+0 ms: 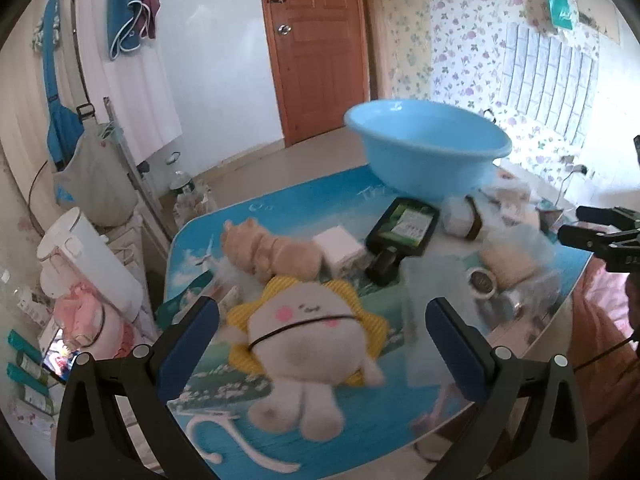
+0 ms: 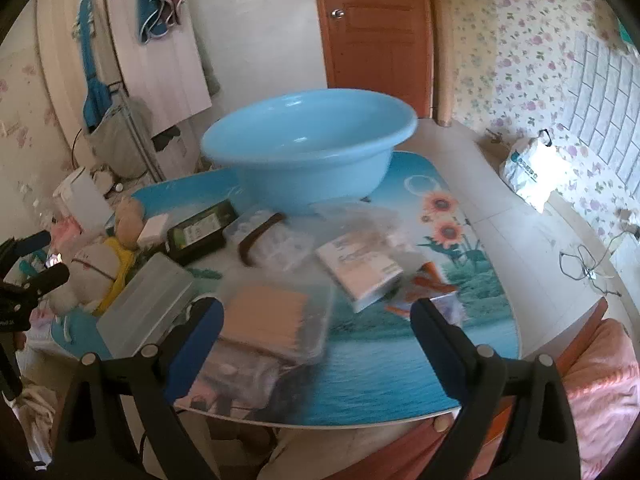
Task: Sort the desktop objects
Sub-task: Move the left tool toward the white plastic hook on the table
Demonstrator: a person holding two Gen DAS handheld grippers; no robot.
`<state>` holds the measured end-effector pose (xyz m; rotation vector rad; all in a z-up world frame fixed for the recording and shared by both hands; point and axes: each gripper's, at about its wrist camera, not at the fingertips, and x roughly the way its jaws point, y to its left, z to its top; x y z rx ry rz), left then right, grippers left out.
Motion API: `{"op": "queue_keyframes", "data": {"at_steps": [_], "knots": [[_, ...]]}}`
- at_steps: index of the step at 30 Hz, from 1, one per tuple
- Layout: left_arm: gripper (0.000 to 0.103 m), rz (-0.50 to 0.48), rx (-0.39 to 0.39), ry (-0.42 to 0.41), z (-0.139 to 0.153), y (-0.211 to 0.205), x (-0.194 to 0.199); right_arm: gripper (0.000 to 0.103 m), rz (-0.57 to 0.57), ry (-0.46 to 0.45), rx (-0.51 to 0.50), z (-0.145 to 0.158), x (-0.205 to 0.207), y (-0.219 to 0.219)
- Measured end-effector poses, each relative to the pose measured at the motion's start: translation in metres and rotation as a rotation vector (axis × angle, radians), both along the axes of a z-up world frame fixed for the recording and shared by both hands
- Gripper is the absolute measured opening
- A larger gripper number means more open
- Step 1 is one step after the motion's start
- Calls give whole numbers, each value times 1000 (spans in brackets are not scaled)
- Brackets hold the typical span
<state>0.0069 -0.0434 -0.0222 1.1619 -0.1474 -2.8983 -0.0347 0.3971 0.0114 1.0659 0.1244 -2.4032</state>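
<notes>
A light blue basin [image 1: 428, 148] stands at the far side of the picture-printed table [image 1: 360, 412]; it also shows in the right wrist view [image 2: 312, 148]. My left gripper [image 1: 320, 320] is open, its fingers either side of a white and yellow sun plush [image 1: 308, 328]. Behind the plush lie a tan plush [image 1: 264, 248], a white box [image 1: 340, 248] and a dark bottle [image 1: 400, 232]. My right gripper [image 2: 316, 320] is open above a clear pack of wooden sticks [image 2: 272, 320], near a clear plastic case [image 2: 148, 304] and a white booklet [image 2: 360, 272].
A white bin [image 1: 80, 264] and clutter stand on the floor left of the table. A wooden door [image 1: 320, 48] is behind. A pink cushion [image 2: 600, 392] lies at the right near the table edge. Cables [image 2: 584, 268] and a white bag [image 2: 528, 168] lie on the floor.
</notes>
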Motion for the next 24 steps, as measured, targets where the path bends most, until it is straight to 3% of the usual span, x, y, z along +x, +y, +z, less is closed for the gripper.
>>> {"op": "queue_keyframes", "data": {"at_steps": [6, 10, 13, 17, 21, 24], "knots": [[103, 2, 1, -14, -6, -14, 10, 96, 4, -125, 5, -15, 19, -22], [103, -33, 58, -2, -3, -25, 23, 96, 15, -132, 23, -20, 29, -31], [103, -40, 40, -11, -5, -32, 31, 96, -18, -146, 19, -20, 29, -30], [103, -90, 15, -64, -15, -43, 39, 97, -64, -187, -7, -21, 26, -28], [103, -123, -64, -137, -30, -53, 47, 97, -87, -241, -28, -26, 26, -32], [103, -109, -32, -173, -41, -68, 51, 97, -68, -239, -5, -29, 27, -41]]}}
